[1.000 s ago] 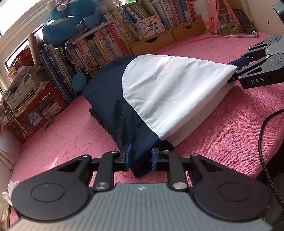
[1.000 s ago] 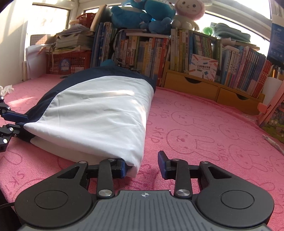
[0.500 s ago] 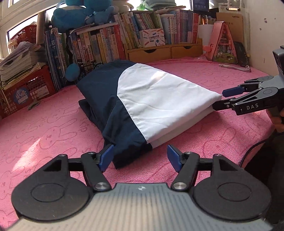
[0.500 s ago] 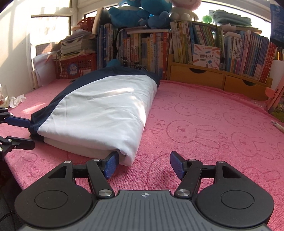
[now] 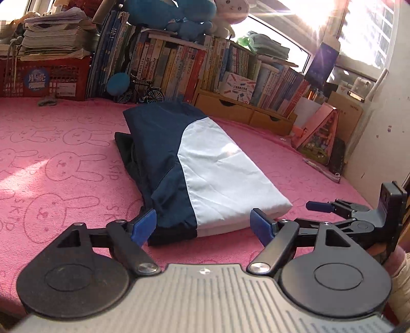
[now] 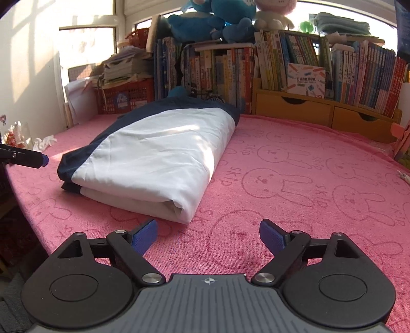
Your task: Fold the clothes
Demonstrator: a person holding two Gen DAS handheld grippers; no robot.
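In the left wrist view, the left hand-held gripper [image 5: 203,225] has let go. A second ago its blue pads pinched the dark corner of the folded garment [image 5: 197,169]. Its jaws have just been opening and now stand wide, one blue pad [image 5: 143,225] on each side of that corner, and they do not press the cloth. The garment was lifted before; now it lies flat on the pink bunny cloth [image 5: 64,166] that covers the surface. The right hand-held gripper [image 5: 333,212] shows at the right edge, just beside the white corner.

In the right wrist view, the right hand-held gripper [image 6: 207,234] has also been opening. Before, one pad touched the white corner of the garment [image 6: 153,158]. Now the jaws are wide with only pink cloth [image 6: 294,179] between them, and the garment lies a little ahead to the left. A tip of the left hand-held gripper [image 6: 38,160] pokes in from the left.

Behind stand rows of books [image 6: 307,66], wooden drawers [image 6: 320,112], a red crate [image 6: 123,98] and blue plush toys [image 6: 212,20]. Sun comes through the window [image 5: 364,33].
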